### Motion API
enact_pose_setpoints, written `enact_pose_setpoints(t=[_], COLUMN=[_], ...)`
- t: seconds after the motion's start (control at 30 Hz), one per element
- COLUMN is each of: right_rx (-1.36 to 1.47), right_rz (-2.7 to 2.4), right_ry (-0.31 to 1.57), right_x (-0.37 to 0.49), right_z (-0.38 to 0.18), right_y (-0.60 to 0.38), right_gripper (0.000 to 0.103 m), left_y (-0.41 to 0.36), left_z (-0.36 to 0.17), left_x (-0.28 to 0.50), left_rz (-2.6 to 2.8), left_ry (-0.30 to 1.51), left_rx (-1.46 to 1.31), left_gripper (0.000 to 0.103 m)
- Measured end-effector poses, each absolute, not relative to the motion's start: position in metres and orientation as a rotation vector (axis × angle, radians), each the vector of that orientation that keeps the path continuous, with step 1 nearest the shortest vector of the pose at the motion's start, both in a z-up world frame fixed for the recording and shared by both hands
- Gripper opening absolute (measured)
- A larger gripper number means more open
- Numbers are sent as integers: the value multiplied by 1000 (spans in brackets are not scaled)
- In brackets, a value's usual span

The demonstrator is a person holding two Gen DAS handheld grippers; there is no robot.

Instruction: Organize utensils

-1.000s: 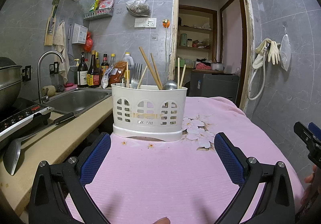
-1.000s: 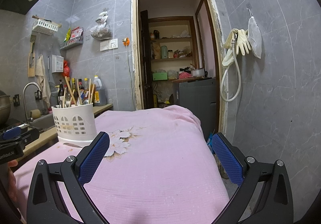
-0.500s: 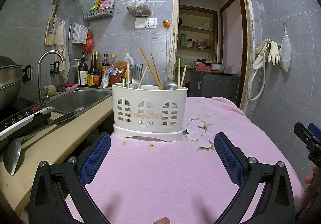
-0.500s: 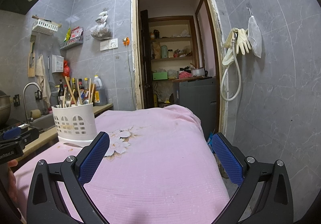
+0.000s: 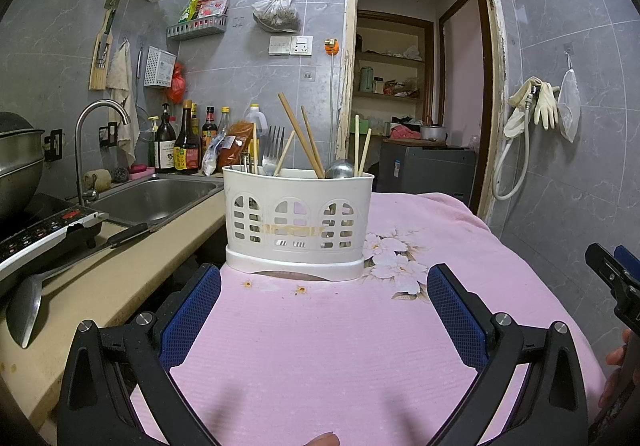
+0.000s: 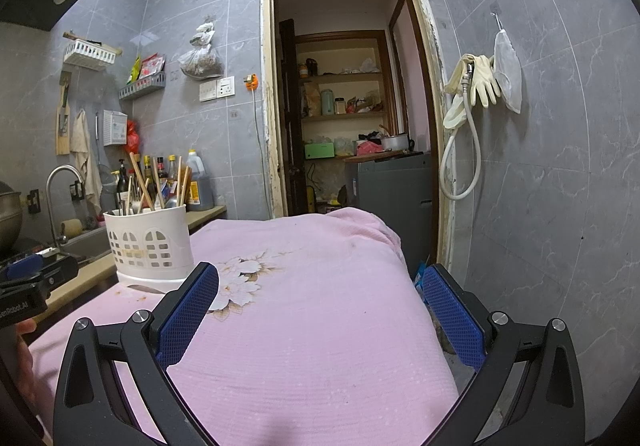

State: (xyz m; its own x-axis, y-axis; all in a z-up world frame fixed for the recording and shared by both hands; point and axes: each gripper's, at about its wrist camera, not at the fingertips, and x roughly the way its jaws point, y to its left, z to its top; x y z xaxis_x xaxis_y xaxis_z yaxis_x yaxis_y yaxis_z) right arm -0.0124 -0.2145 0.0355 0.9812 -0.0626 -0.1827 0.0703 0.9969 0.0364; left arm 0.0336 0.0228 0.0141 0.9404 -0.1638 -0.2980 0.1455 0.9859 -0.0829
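A white utensil holder [image 5: 298,220] stands upright on a pink flowered cloth [image 5: 320,346], near the cloth's far left edge, beside the counter. Its front wall has three arched cut-out panels, and a strip of tan tape runs across the middle of it. Several wooden chopsticks [image 5: 301,140] lean out of it at different angles, a metal fork [image 5: 272,156] stands tines up toward the left, and the rounded bowl of a metal spoon or ladle [image 5: 340,169] shows at the rim on the right; which compartment each sits in cannot be told from here.

The left gripper [image 5: 322,298] hovers just above the cloth, near the holder and facing it, with its blue-padded fingers [image 5: 192,316] spread wide apart and nothing between them. The right gripper [image 6: 320,300] is farther to the right over the bare cloth, its jaws likewise wide apart and empty; the holder [image 6: 148,246] lies to its far left. Each view catches the edge of the other gripper and part of a hand holding it.

To the left of the cloth runs a beige counter [image 5: 100,286] with a steel sink [image 5: 156,198] and a curved tap [image 5: 86,142]. A ladle [image 5: 48,278] lies on the near counter, next to an induction cooker [image 5: 36,234]. Bottles [image 5: 176,142] line the far wall behind the sink. Beyond the cloth an open doorway [image 5: 416,86] shows shelves, and rubber gloves [image 5: 536,106] hang on the right wall.
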Motion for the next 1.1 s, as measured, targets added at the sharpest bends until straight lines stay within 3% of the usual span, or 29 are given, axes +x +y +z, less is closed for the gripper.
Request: enact_pose_setpoints(t=[1.1], right_rx=[46], right_rz=[-67], right_ry=[186], right_x=[-14], right_z=[36], right_y=[-213], right_gripper=[103], left_y=[21], left_z=[14], left_x=[32], left_rz=[-159], left_ry=[309], left_rx=[-61], left_gripper=[101])
